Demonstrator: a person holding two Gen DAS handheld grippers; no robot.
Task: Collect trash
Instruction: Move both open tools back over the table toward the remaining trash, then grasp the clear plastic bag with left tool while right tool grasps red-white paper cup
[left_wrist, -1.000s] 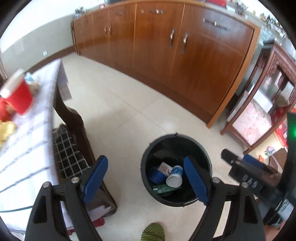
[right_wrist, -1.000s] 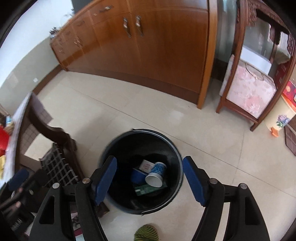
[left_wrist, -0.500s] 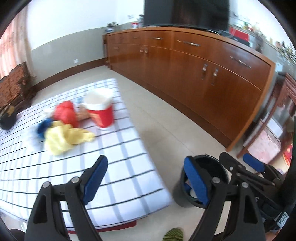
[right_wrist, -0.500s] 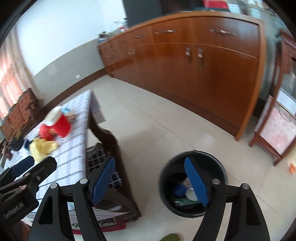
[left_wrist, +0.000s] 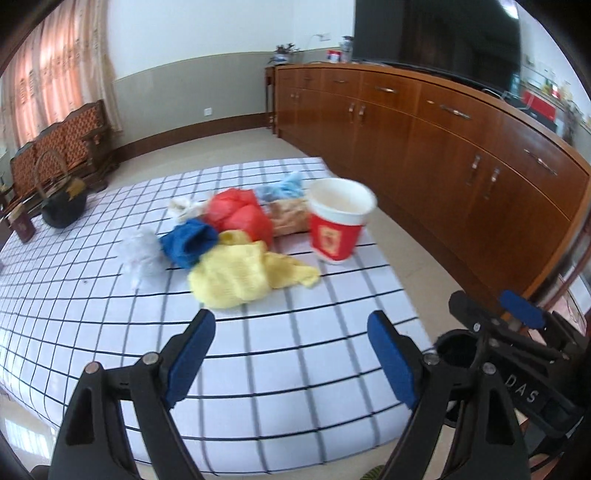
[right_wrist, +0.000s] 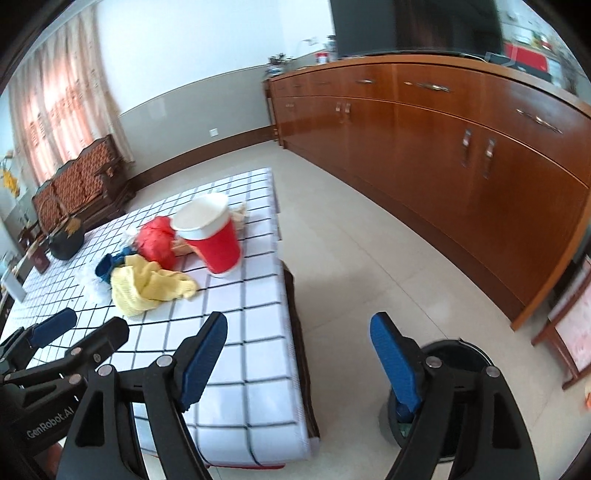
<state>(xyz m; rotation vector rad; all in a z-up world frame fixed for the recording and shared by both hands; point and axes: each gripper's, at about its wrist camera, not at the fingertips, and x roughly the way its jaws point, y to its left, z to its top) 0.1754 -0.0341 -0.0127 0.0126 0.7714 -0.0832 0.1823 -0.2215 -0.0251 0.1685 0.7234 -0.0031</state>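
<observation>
On the checked tablecloth (left_wrist: 295, 369) lies a heap of trash: a red paper cup (left_wrist: 338, 225) (right_wrist: 212, 234) standing upright, a yellow crumpled piece (left_wrist: 240, 275), a red bag (left_wrist: 238, 214), a blue wad (left_wrist: 188, 240), white tissue (left_wrist: 140, 254) and a brown wrapper (left_wrist: 290, 218). My left gripper (left_wrist: 290, 321) hangs open above the table's near part, short of the heap, with nothing between its pads. My right gripper (right_wrist: 299, 321) is open and empty over the table's corner. A black bin (right_wrist: 458, 358) with trash in it stands on the floor at the right.
A long wooden sideboard (left_wrist: 443, 147) runs along the right wall. A black basket (left_wrist: 62, 206) and a dark red booklet (left_wrist: 24, 227) sit at the table's far left. A dark chair (right_wrist: 295, 295) stands against the table's right edge. A wooden bench (left_wrist: 62, 140) is at the back left.
Both views swung from the bin on the floor up and left to the table with the trash heap. The right jaws widened a little. Both grippers stayed empty.
</observation>
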